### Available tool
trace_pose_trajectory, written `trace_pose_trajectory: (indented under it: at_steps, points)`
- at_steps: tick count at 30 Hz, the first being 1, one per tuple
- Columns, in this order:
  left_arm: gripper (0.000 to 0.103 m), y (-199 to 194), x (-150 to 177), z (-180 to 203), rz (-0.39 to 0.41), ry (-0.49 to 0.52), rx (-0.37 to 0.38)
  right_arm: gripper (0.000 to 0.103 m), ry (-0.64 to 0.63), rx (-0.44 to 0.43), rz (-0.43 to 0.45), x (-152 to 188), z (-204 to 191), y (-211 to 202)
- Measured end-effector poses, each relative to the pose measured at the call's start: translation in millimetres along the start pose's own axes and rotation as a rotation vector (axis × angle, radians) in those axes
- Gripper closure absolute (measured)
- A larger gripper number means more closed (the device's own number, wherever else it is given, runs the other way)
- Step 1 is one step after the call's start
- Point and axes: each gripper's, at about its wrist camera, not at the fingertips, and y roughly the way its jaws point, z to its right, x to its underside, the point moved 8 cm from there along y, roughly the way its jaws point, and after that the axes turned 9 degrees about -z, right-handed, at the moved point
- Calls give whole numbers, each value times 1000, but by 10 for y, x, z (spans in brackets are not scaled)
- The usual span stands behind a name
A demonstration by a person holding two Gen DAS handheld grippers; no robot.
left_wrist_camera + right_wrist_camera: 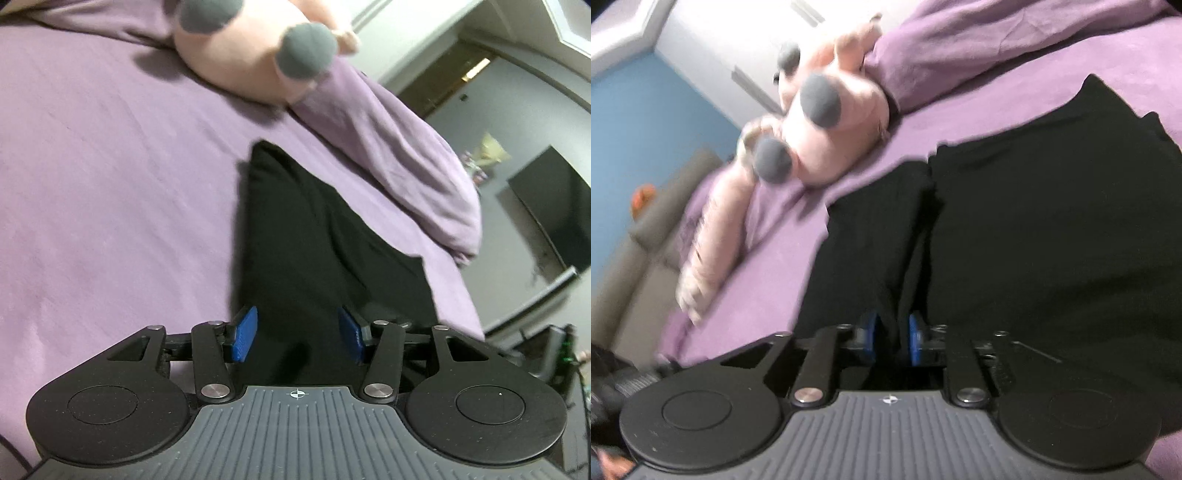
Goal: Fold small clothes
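Note:
A black garment (pixel 306 240) lies on the purple bedsheet (pixel 103 192). In the left wrist view it runs from between my fingers up toward the pillow. My left gripper (pixel 297 334) is open, its blue pads (pixel 245 334) standing wide on either side of the cloth's near end. In the right wrist view the same black garment (pixel 1034 221) spreads wide over the sheet (pixel 768 295). My right gripper (pixel 891 338) is shut on a bunched fold of the garment's left part, which rises in a pulled ridge from the pads (pixel 914 341).
A pink plush toy with grey spots (pixel 240 51) lies at the head of the bed, also seen in the right wrist view (pixel 820 129). A purple pillow (pixel 391 147) lies right of the garment. The bed edge, a dark screen (pixel 554 206) and a doorway are at the right.

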Motion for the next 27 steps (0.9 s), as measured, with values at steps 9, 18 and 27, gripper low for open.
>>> trace_pose_trajectory:
  at_steps: [9,18,27]
  points:
    - [38,244,-57,-34,5,-61,-19,90,-6,58,-41,-233,-59,374]
    - [38,277,58,271,-46,64,-123,95,-42,306,100,-286,263,-308]
    - [38,526,293,496,-139,108,-67,69,220,52,46,-188,844,-572]
